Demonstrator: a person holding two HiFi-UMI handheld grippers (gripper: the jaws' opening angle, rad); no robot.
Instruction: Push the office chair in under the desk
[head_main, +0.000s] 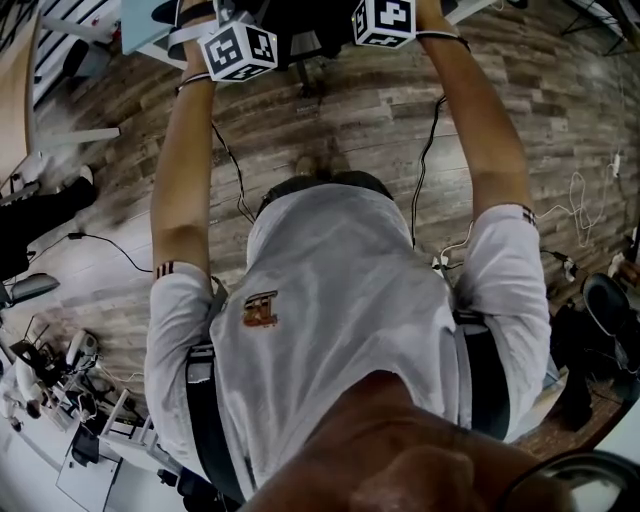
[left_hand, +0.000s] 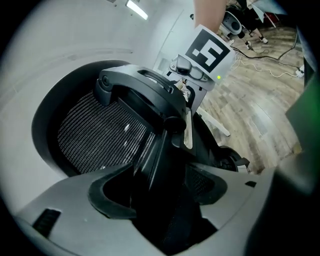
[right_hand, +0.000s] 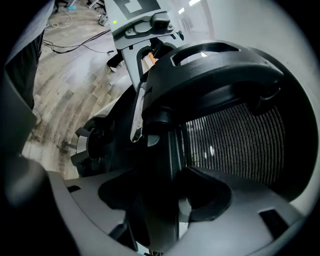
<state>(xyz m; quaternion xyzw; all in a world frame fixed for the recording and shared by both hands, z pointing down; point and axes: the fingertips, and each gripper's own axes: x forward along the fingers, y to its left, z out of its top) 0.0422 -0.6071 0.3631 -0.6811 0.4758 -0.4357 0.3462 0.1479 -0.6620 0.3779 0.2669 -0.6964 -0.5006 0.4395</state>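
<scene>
The office chair (left_hand: 95, 135) has a black mesh back and a black plastic frame with a top bar (left_hand: 140, 87). My left gripper (left_hand: 160, 192) is shut on the chair's dark back spine, which fills the gap between its jaws. My right gripper (right_hand: 167, 197) grips the same spine from the other side, next to the mesh (right_hand: 230, 140). In the head view both marker cubes (head_main: 238, 50) (head_main: 384, 20) are held out at arm's length against the dark chair (head_main: 300, 45). A pale desk top (head_main: 145, 20) shows at the top left; the jaws themselves are hidden there.
Cables (head_main: 235, 175) trail over the wooden floor (head_main: 380, 110), and more cables (head_main: 575, 200) lie at the right. A black bag (head_main: 610, 310) stands at the right edge. Cluttered gear (head_main: 60, 380) lies at the lower left.
</scene>
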